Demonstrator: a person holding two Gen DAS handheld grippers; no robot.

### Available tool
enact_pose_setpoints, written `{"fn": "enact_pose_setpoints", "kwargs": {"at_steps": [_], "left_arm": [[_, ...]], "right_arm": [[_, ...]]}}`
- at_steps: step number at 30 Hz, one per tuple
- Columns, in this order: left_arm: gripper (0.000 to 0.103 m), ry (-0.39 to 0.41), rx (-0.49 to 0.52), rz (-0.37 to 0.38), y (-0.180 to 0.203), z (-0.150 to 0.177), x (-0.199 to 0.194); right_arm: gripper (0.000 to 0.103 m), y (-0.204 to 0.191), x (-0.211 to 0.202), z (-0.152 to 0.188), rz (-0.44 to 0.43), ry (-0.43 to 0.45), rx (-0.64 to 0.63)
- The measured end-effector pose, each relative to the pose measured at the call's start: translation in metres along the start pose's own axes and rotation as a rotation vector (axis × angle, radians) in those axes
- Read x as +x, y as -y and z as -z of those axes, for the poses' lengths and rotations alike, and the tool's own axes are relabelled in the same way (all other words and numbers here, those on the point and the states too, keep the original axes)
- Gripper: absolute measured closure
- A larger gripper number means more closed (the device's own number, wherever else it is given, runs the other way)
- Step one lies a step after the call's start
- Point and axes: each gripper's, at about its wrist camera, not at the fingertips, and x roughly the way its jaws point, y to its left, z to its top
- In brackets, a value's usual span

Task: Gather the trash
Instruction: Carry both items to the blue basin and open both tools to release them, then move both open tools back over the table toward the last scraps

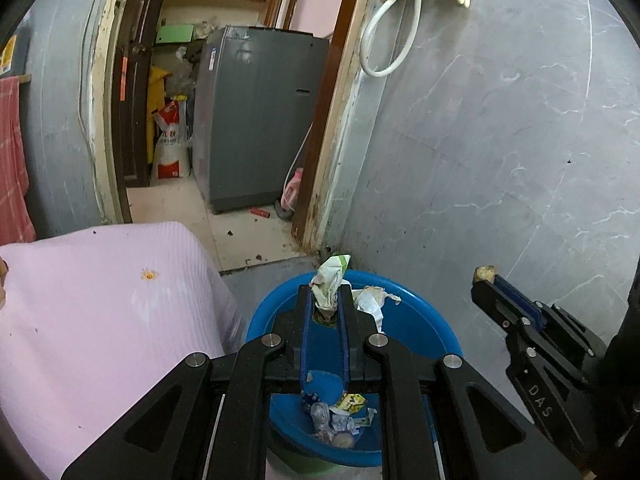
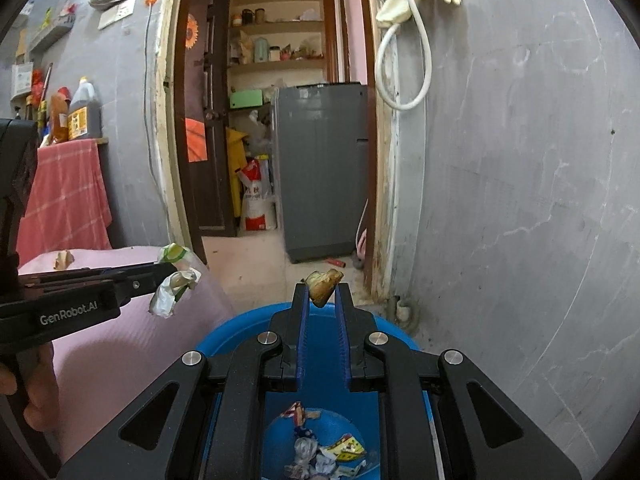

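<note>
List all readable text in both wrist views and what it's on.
"GenRobot.AI": side of the left gripper.
"DAS": body of the right gripper.
White-and-red sack in the doorway: characters too blurred to read.
Oil jug label: too small.
Wrappers in the blue basin: unreadable.

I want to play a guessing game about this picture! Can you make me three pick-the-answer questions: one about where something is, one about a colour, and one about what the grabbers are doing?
1. Where is the basin?
A) on a shelf B) below the grippers C) inside the washer

2. What colour is the basin?
A) blue B) red C) yellow

3. What is the right gripper doing?
A) hanging open, empty B) pinching a brown scrap C) holding a bottle

Answers: 1 B, both wrist views look down into it. 2 A, its rim and wall are blue. 3 B, the scrap sits between its fingertips, while the left gripper pinches a wrapper.
</note>
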Motion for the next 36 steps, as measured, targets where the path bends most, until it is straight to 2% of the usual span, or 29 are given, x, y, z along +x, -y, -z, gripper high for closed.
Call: {"fn": "enact_pose_setpoints", "kwargs": {"at_steps": [6, 8, 10, 13, 15, 17, 18, 21, 24, 26, 27, 28, 32, 34, 36], "left_arm": [[0.083, -0.050, -0.008, 0.020, 0.000, 0.001, 0.010], [0.073, -0.062, -0.013, 0.031, -0.002, 0.002, 0.012], [0.072, -0.070, -0.017, 0.035, -0.001, 0.003, 0.014], [0.071, -0.082, -0.023, 0.033, -0.003, 0.002, 0.015], [0.064, -0.073, -0.033, 0.034, -0.006, 0.000, 0.011], [0.052, -0.046, -0.049, 0.030, -0.010, -0.002, 0.003], [0.051, -0.035, -0.055, 0.030, -0.012, -0.004, -0.001], [0.045, -0.004, -0.067, 0.016, -0.020, -0.010, -0.016], [0.024, 0.058, -0.074, -0.017, -0.031, -0.015, -0.039], [0.006, 0.122, -0.071, -0.048, -0.039, -0.016, -0.061], [0.003, 0.157, -0.067, -0.066, -0.043, -0.017, -0.072], [0.002, 0.181, -0.060, -0.079, -0.047, -0.017, -0.082], [0.002, 0.247, -0.037, -0.126, -0.063, -0.018, -0.118], [0.002, 0.273, -0.037, -0.153, -0.074, -0.017, -0.137], [0.002, 0.297, -0.041, -0.177, -0.085, -0.016, -0.154]], "right_arm": [[0.091, 0.000, 0.012, 0.003, -0.008, -0.056, 0.008], [0.088, 0.000, 0.014, 0.004, -0.009, -0.064, 0.012], [0.078, 0.002, 0.014, 0.003, -0.008, -0.064, 0.017], [0.077, 0.002, 0.014, 0.002, -0.008, -0.063, 0.024], [0.077, 0.001, 0.013, 0.001, -0.010, -0.058, 0.027], [0.076, 0.001, 0.011, 0.000, -0.012, -0.049, 0.029], [0.074, 0.000, 0.009, -0.001, -0.012, -0.040, 0.028], [0.060, -0.004, 0.002, -0.006, -0.023, -0.007, 0.034], [0.050, -0.010, -0.009, -0.015, -0.038, 0.040, 0.038], [0.039, -0.016, -0.016, -0.020, -0.048, 0.071, 0.042], [0.029, -0.019, -0.020, -0.023, -0.053, 0.091, 0.045], [0.022, -0.023, -0.025, -0.026, -0.061, 0.113, 0.049], [0.011, -0.042, -0.041, -0.039, -0.099, 0.178, 0.046], [0.000, -0.054, -0.049, -0.045, -0.129, 0.209, 0.042], [0.000, -0.066, -0.055, -0.051, -0.151, 0.232, 0.032]]}}
